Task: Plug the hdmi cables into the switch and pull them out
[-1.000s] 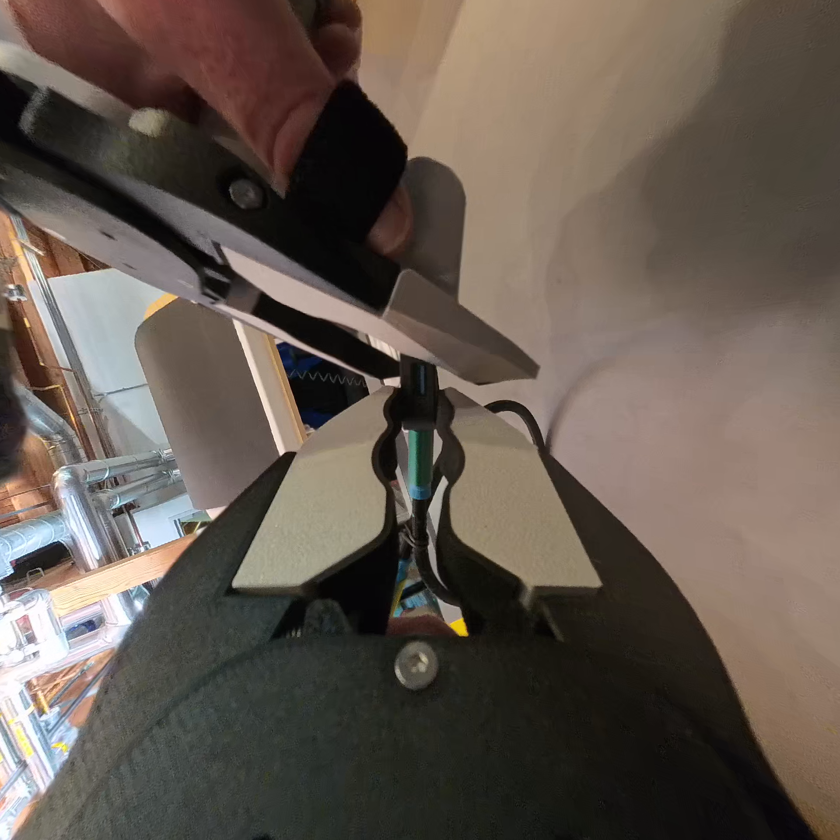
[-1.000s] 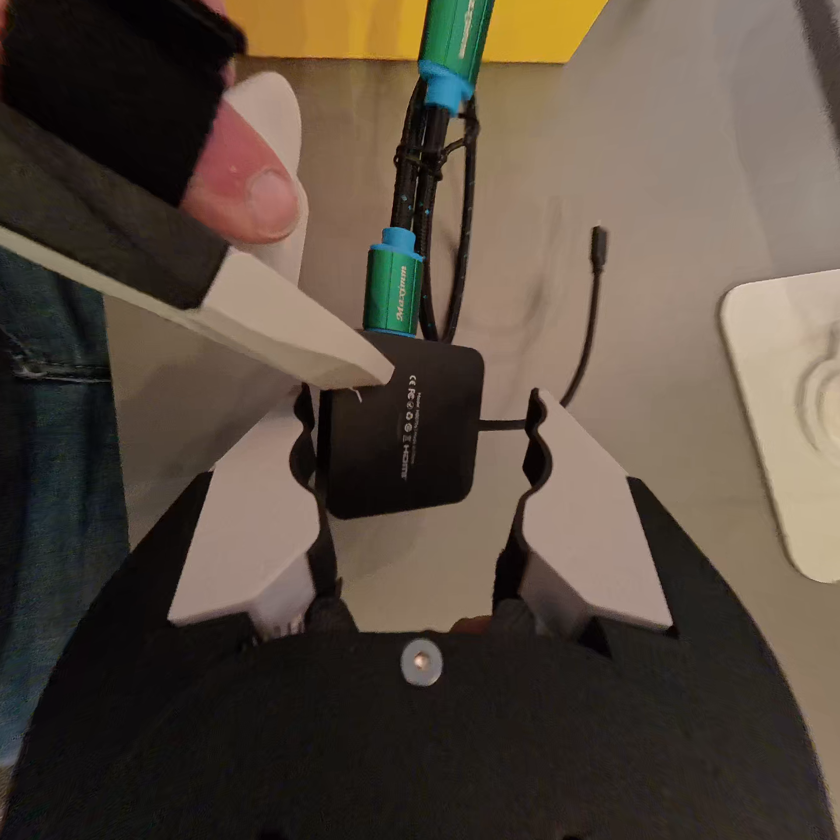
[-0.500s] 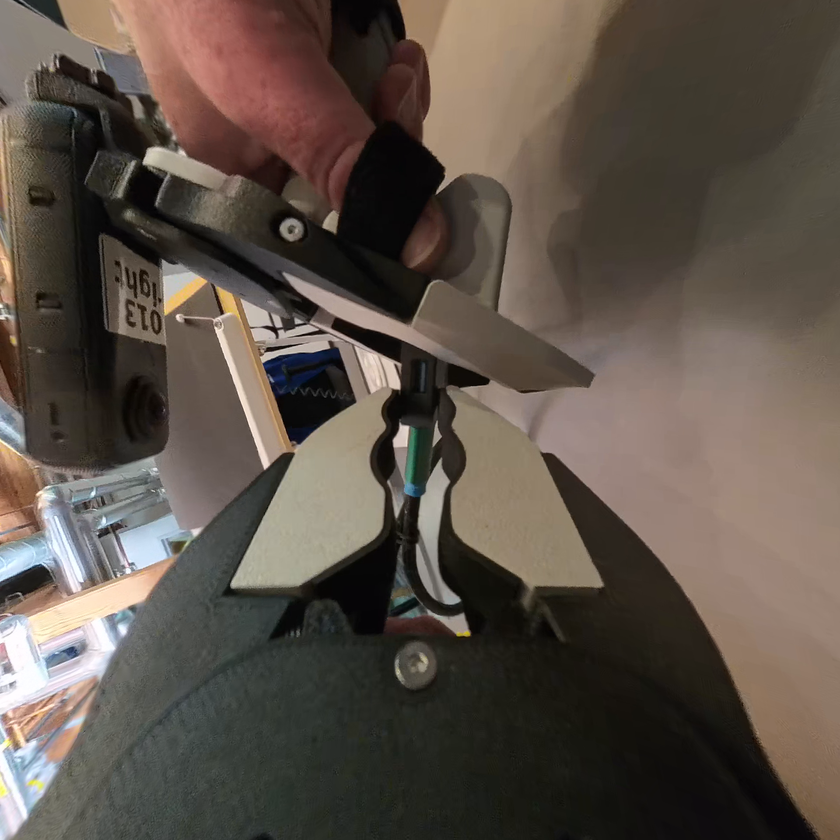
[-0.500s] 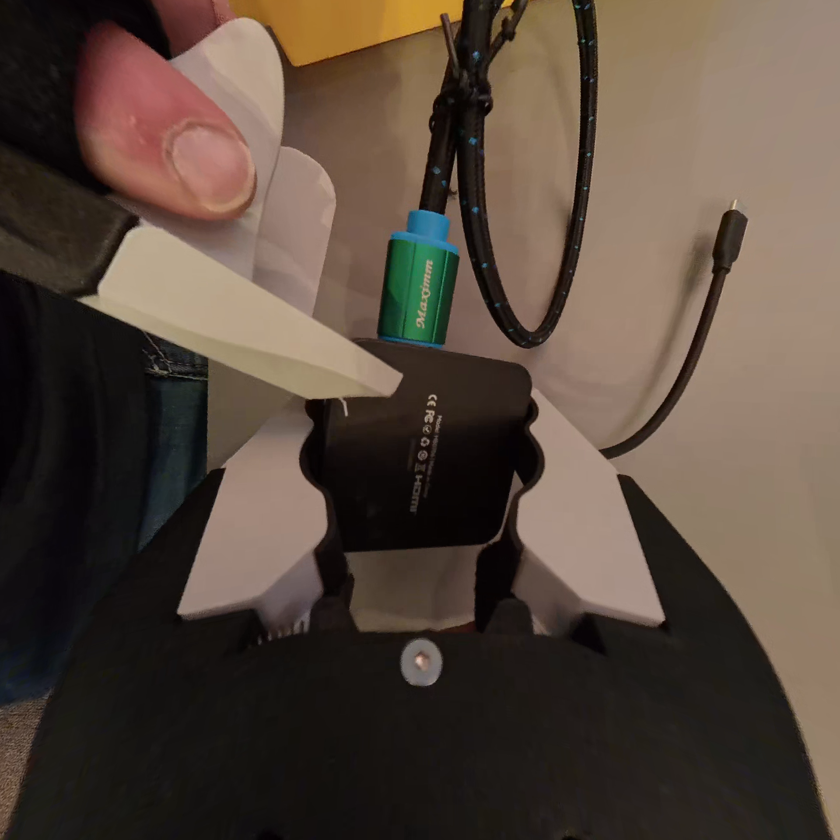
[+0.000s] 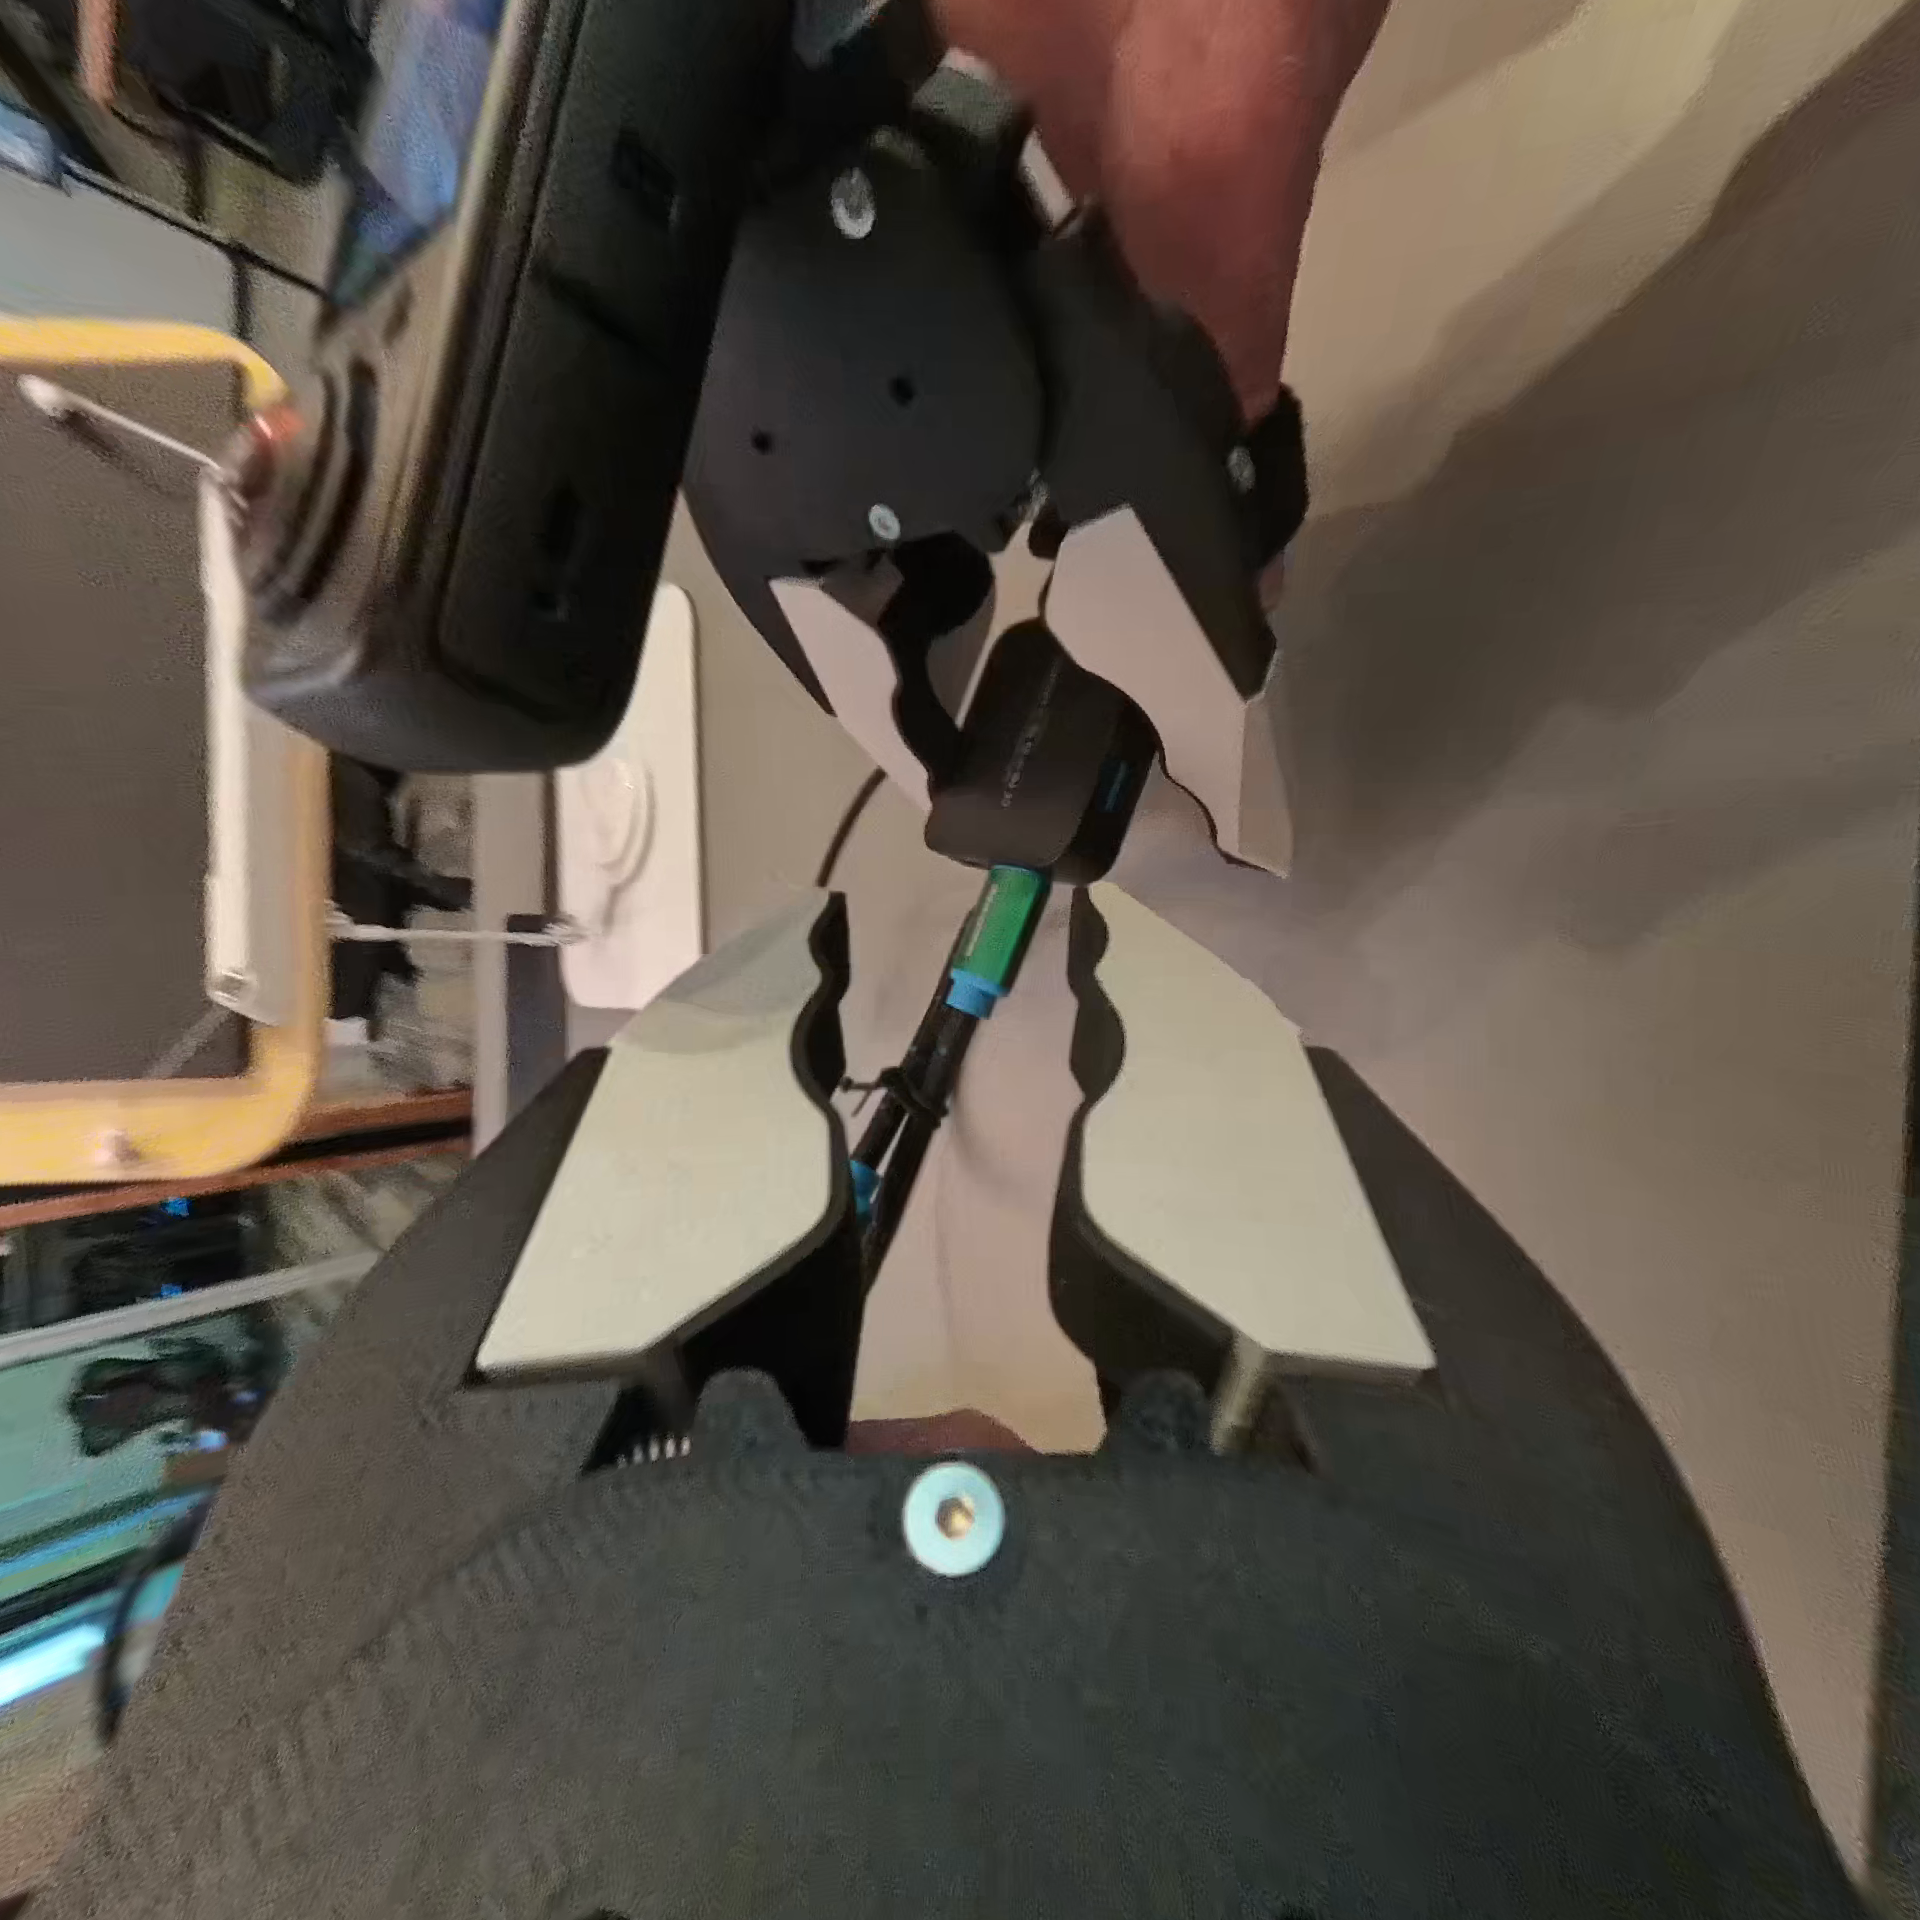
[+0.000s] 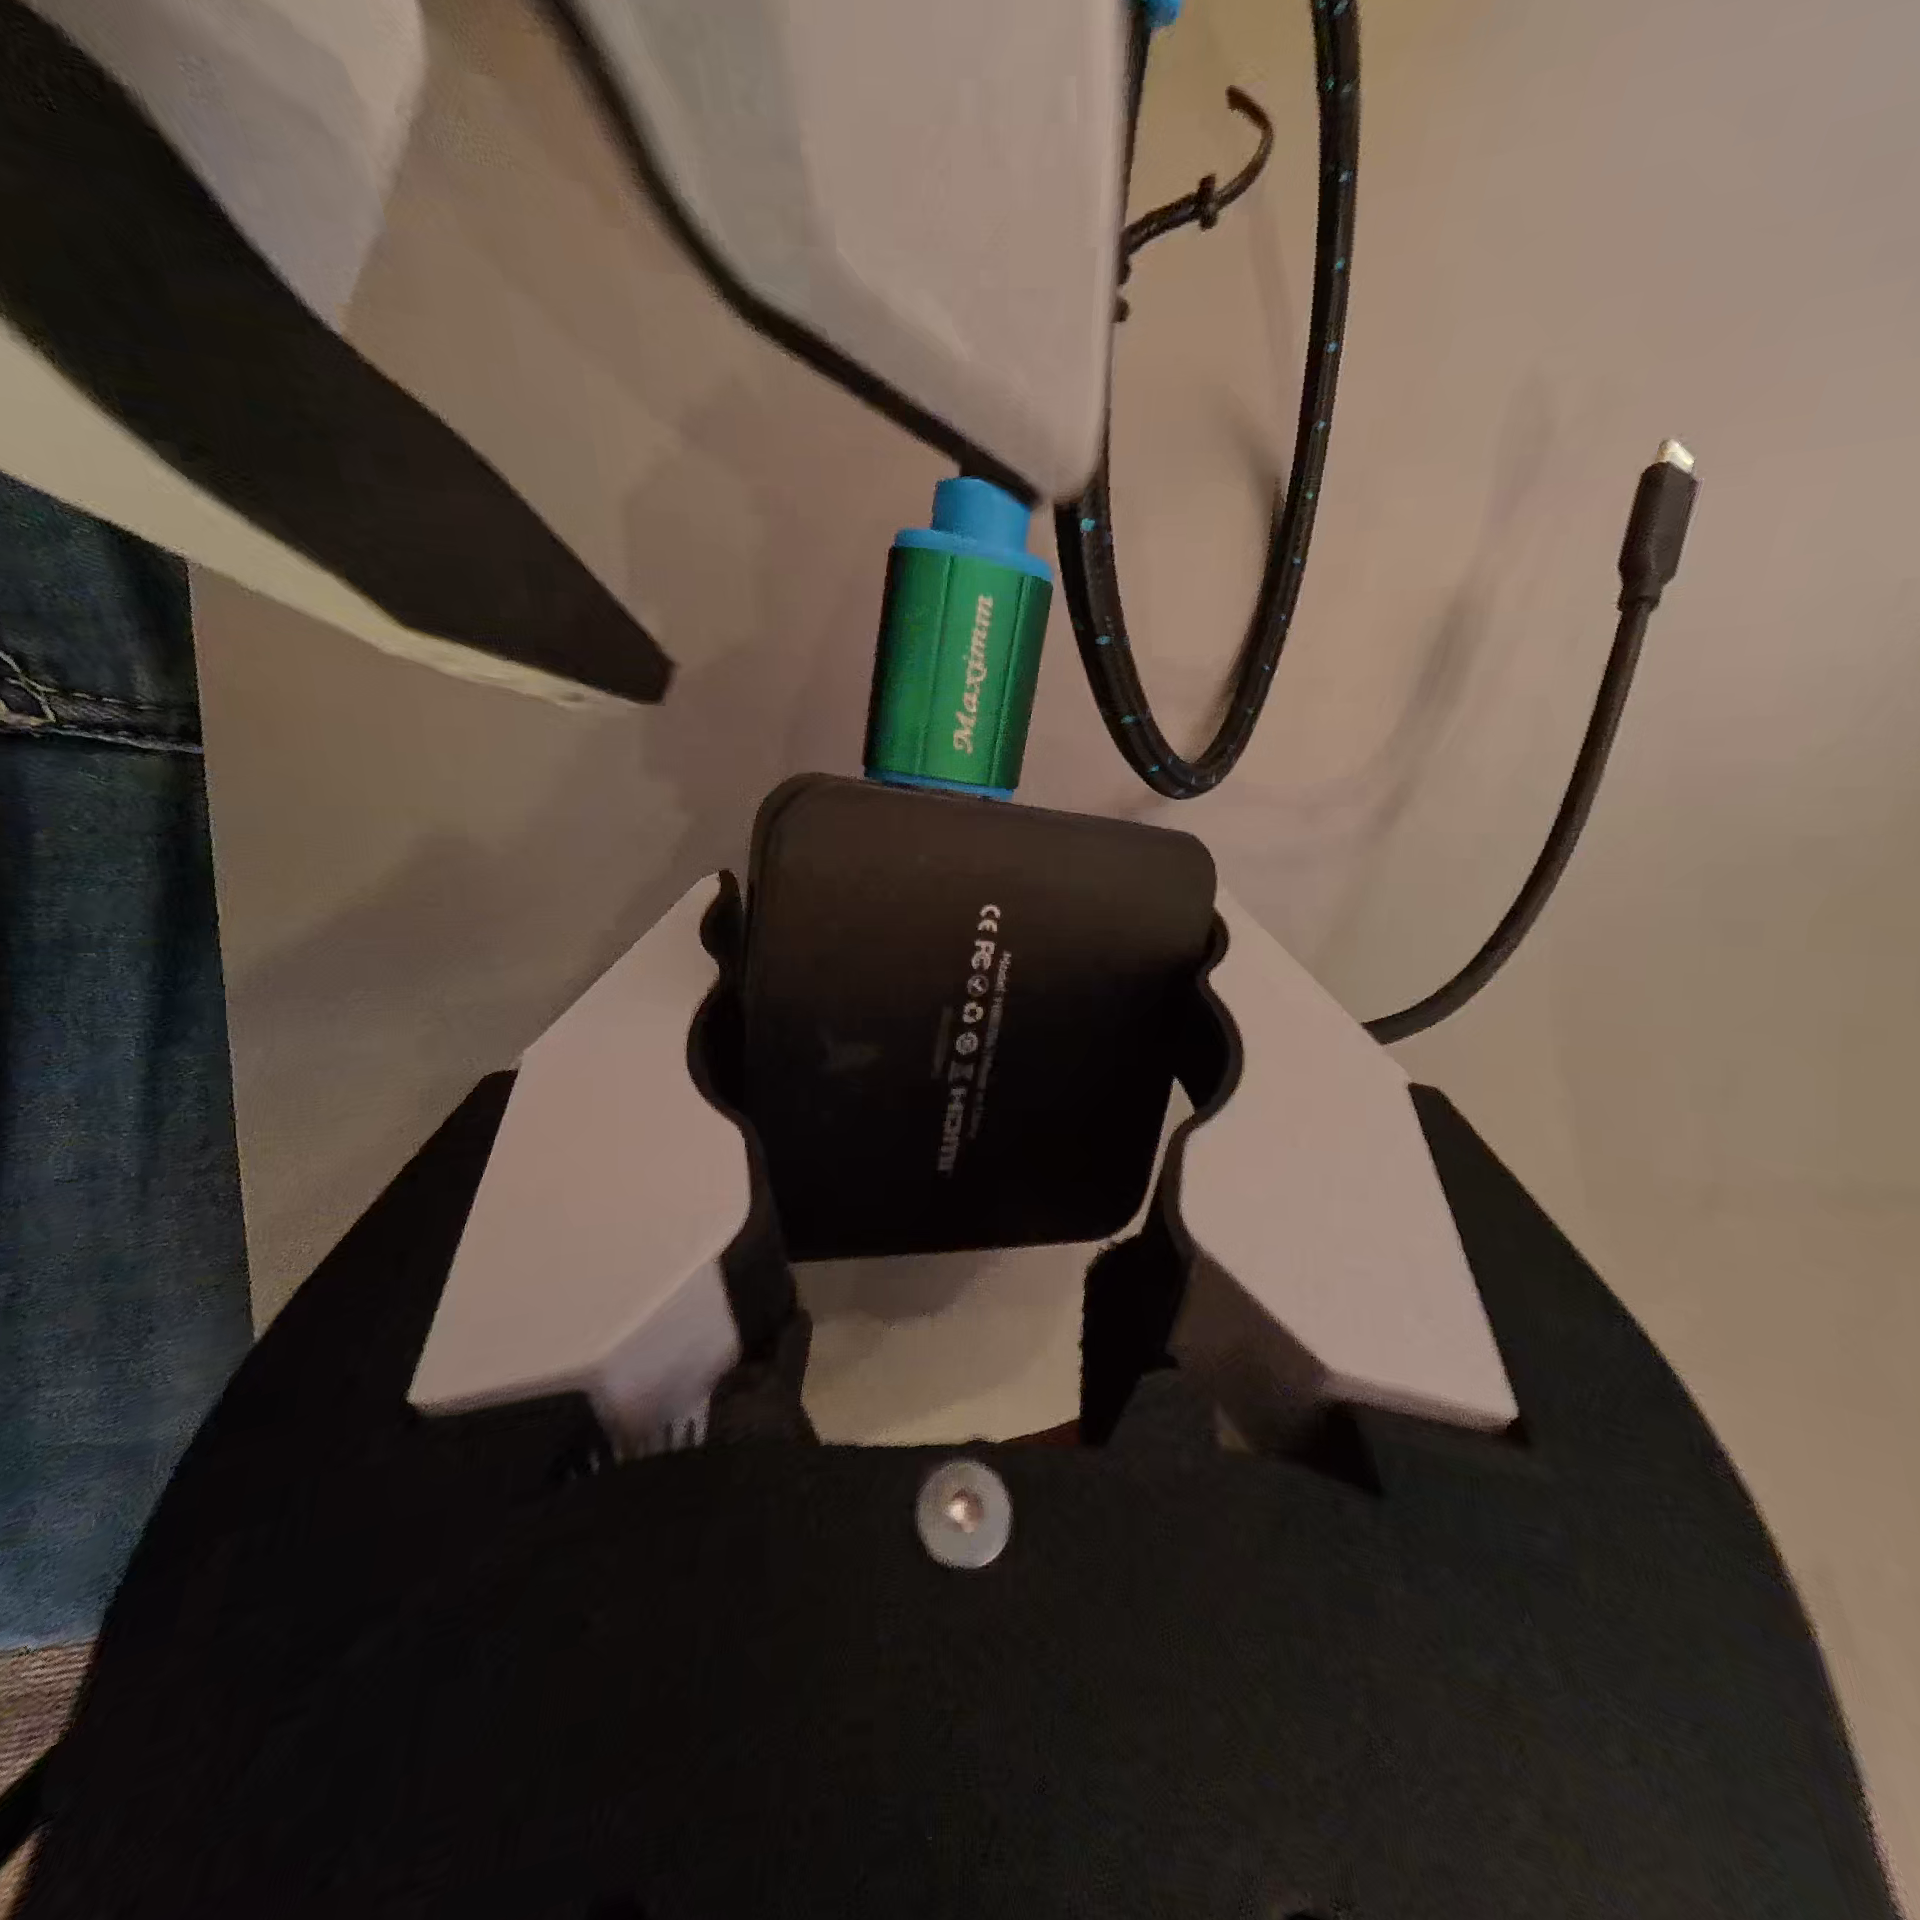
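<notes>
My right gripper [image 6: 971, 904] is shut on the black HDMI switch [image 6: 977, 1039], with both pads pressed on its sides. A green HDMI plug [image 6: 956, 644] with a blue collar sits in the switch's far edge. My left gripper [image 5: 961, 914] is open. The green plug [image 5: 1003, 914] stands between its fingertips with a gap on each side. The switch [image 5: 1039, 758] and the right gripper [image 5: 1081, 790] holding it show just beyond. In the right wrist view the left gripper [image 6: 831, 582] hovers spread over the plug.
The plug's black braided cable with blue flecks [image 6: 1320, 416] loops on the pale table. A thin black cable with a small plug [image 6: 1652, 540] lies to the right. A person's denim leg [image 6: 94, 935] is at the left. A yellow-framed object [image 5: 281, 935] and a white pad [image 5: 634, 831] stand to the left. Left tips to right tips: about 9 cm.
My left gripper was shut on the green plug; its jaws have opened off it and drawn back, and the plug stays in the switch. My right gripper closed on the switch.
</notes>
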Demonstrator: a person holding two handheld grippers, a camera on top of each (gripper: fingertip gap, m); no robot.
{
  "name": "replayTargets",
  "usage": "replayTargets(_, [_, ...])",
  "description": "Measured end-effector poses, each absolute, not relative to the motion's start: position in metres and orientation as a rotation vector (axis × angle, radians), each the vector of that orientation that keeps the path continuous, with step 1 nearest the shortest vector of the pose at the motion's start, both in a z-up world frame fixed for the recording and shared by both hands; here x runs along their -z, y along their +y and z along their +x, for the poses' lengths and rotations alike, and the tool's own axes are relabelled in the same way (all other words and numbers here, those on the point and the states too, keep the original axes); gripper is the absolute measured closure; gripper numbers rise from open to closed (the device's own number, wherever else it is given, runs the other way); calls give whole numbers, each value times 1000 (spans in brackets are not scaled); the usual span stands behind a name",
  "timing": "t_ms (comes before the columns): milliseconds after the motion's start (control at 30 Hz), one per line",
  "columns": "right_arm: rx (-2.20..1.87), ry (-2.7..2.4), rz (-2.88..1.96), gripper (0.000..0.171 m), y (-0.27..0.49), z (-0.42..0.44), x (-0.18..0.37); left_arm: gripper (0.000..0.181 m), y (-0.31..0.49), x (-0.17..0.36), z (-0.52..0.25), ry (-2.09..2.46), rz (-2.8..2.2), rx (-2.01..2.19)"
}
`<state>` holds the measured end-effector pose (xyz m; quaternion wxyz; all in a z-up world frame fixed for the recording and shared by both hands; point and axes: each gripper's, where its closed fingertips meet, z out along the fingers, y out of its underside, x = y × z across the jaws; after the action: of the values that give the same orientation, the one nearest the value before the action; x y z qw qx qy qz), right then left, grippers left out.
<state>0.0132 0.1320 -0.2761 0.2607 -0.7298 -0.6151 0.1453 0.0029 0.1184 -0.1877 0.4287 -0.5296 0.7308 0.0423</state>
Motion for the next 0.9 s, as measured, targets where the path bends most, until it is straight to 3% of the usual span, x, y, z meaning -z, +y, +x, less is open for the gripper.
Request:
replayTargets(367, [-212, -1771, -1831, 89, 131, 7, 270, 140, 121, 212, -9, 1814, -1692, 210])
replayTargets(567, [-212, -1798, -1795, 90, 127, 1, 268, 147, 110, 233, -10, 1913, -1731, 239])
replayTargets(667, [-259, -1789, -1785, 90, 124, -1, 267, 159, 113, 231, -10, 1890, -1741, 283])
replayTargets(900, [-270, -1782, -1757, 91, 124, -1, 264, 159, 112, 229, -9, 1850, -1787, 367])
